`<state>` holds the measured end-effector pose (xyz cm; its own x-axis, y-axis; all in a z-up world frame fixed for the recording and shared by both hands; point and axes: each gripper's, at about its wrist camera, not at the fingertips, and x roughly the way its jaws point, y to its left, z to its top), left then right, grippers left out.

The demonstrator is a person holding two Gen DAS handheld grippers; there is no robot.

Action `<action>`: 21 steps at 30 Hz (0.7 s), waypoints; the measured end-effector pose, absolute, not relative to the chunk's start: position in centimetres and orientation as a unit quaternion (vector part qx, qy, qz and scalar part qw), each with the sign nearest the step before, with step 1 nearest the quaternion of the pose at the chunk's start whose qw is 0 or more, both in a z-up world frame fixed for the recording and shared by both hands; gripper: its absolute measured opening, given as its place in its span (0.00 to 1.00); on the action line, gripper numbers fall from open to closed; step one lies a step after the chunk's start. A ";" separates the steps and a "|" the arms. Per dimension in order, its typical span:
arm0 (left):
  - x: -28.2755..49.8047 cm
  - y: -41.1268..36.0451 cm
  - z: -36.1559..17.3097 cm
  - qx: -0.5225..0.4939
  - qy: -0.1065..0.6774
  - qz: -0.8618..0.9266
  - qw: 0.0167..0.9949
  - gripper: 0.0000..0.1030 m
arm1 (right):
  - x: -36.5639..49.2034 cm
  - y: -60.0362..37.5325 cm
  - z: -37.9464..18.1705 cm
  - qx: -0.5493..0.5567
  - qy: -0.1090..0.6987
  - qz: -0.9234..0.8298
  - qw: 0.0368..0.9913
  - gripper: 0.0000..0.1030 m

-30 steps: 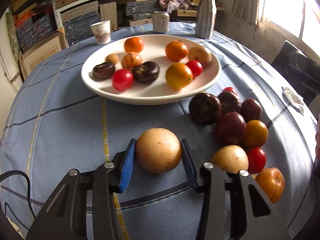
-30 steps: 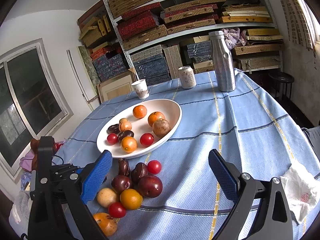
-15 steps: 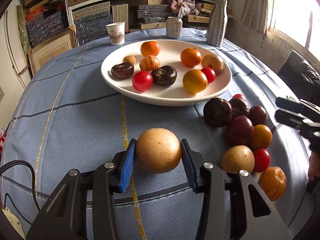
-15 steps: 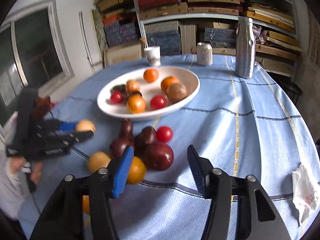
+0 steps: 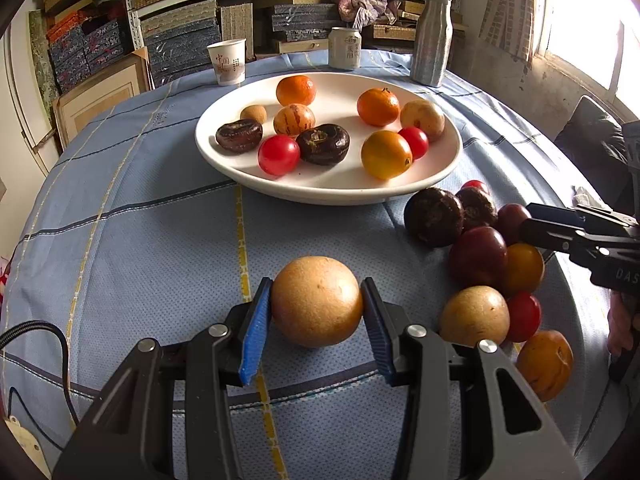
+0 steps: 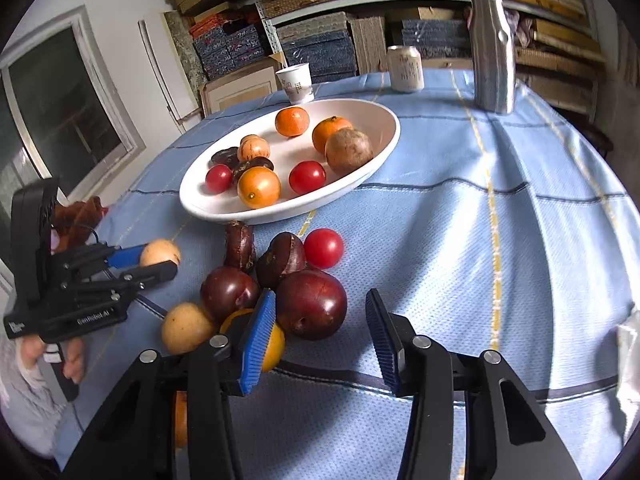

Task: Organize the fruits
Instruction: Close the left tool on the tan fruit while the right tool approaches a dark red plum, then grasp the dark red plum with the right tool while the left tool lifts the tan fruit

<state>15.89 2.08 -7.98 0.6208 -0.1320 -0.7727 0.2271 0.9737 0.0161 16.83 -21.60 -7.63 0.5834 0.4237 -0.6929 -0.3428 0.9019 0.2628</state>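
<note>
Left claw (image 5: pixel 316 312) gripping tan fruit (image 5: pixel 317 306), right claw (image 6: pixel 320 328) closing (nothing pinched), dark plum (image 6: pixel 311 304) ahead.

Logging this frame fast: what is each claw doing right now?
Left claw: shut on the round tan fruit.
Right claw: closing beside the dark red plum, pads not pressing it yet, holding nothing.

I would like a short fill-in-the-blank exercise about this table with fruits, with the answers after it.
1. The left gripper is shut on a round ____ fruit.
2. The fruits already sorted lie in a white ____.
3. The tall metal bottle stands upright beside a drink ____.
4. The right gripper is closing over the loose pile, beside a dark red ____.

Answers: tan; bowl; can; plum
</note>
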 end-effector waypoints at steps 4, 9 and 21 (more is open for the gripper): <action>15.9 2.1 -8.0 0.056 0.426 -0.101 0.897 0.43 | 17.4 -21.7 -7.9 0.077 0.411 0.231 0.878 0.38; 16.1 2.2 -8.3 0.051 0.432 -0.104 0.895 0.43 | 17.8 -21.8 -8.3 0.095 0.417 0.238 0.872 0.38; 16.2 2.3 -8.3 0.045 0.431 -0.106 0.895 0.43 | 18.4 -22.4 -8.8 0.133 0.429 0.249 0.858 0.37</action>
<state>16.16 2.35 -8.29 0.6059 -0.1507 -0.7812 0.2291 0.9733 -0.0100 18.38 -22.40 -8.83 0.5067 0.5421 -0.6704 -0.3135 0.8402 0.4424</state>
